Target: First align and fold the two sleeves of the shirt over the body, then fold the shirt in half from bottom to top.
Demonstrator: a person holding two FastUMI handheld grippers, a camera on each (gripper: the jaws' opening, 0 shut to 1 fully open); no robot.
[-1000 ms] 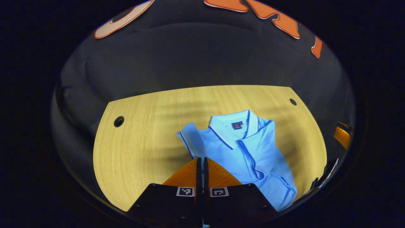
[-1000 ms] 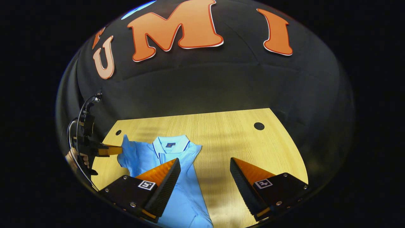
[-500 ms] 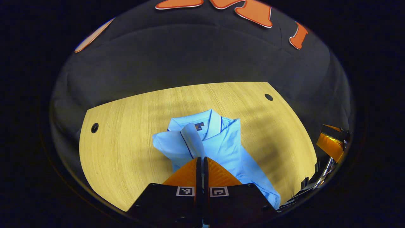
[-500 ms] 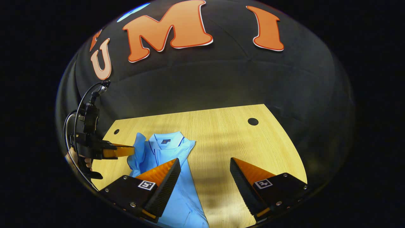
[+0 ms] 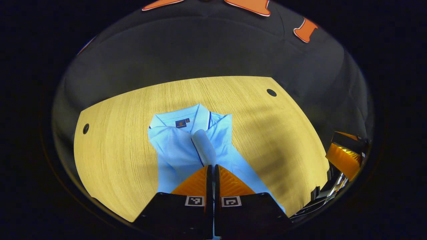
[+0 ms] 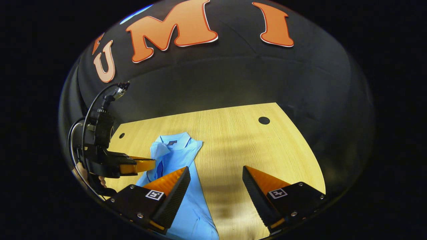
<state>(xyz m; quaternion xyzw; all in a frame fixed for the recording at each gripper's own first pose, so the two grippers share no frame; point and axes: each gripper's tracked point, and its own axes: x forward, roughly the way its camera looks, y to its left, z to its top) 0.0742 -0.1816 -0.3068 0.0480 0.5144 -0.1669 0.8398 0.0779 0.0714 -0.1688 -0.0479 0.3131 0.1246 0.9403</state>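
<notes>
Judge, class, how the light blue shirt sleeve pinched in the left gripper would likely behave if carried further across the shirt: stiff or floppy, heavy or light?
Probably floppy: the sleeve curls and droops from the left gripper instead of standing flat. Likely light, since a thin pinch lifts it. The shirt may drag or wrinkle a little on the table, as folds already bunch near the collar.

- A light wooden table is sitting in the booth, a round hole showing near each far corner.
- Black cloth wall is hanging behind it.
</notes>
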